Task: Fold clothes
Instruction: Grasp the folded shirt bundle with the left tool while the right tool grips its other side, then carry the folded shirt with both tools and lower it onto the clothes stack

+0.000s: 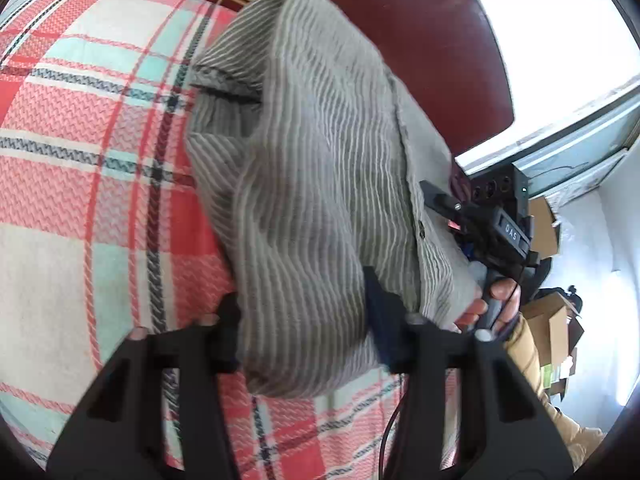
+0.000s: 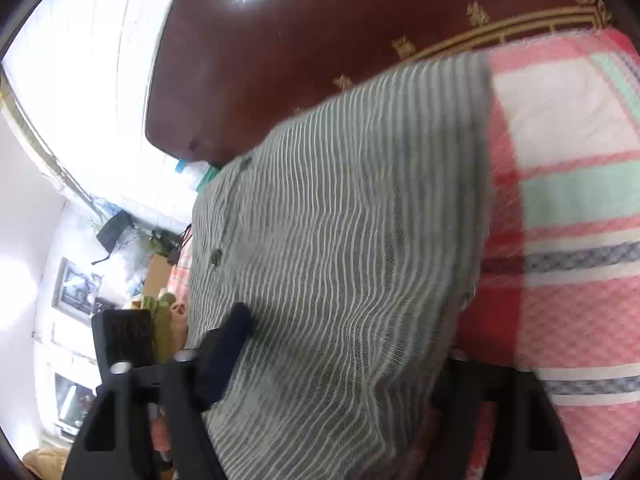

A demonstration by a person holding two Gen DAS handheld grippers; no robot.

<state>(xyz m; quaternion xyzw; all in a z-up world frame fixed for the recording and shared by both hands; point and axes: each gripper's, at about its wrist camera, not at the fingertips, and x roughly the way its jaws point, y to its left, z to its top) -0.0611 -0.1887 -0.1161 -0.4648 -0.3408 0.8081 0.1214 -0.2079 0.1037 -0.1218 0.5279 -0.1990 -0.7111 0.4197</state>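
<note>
A grey shirt with thin pale stripes and small dark buttons (image 1: 304,184) is bunched and held up above the plaid bed cover (image 1: 80,200). My left gripper (image 1: 304,312) has its two fingers on either side of a thick fold of the shirt at its lower end and is shut on it. My right gripper (image 2: 344,344) holds the same shirt (image 2: 340,240), the cloth filling the gap between its fingers and hiding the right finger. The right gripper also shows in the left wrist view (image 1: 480,224), at the shirt's right edge by the button strip.
A glossy dark red headboard with gold trim (image 1: 400,32) rises behind the bed. The red, cream and mint plaid cover also shows in the right wrist view (image 2: 568,200). Cardboard boxes (image 1: 552,320) and clutter stand beside the bed. A bright window (image 2: 80,60) is at the side.
</note>
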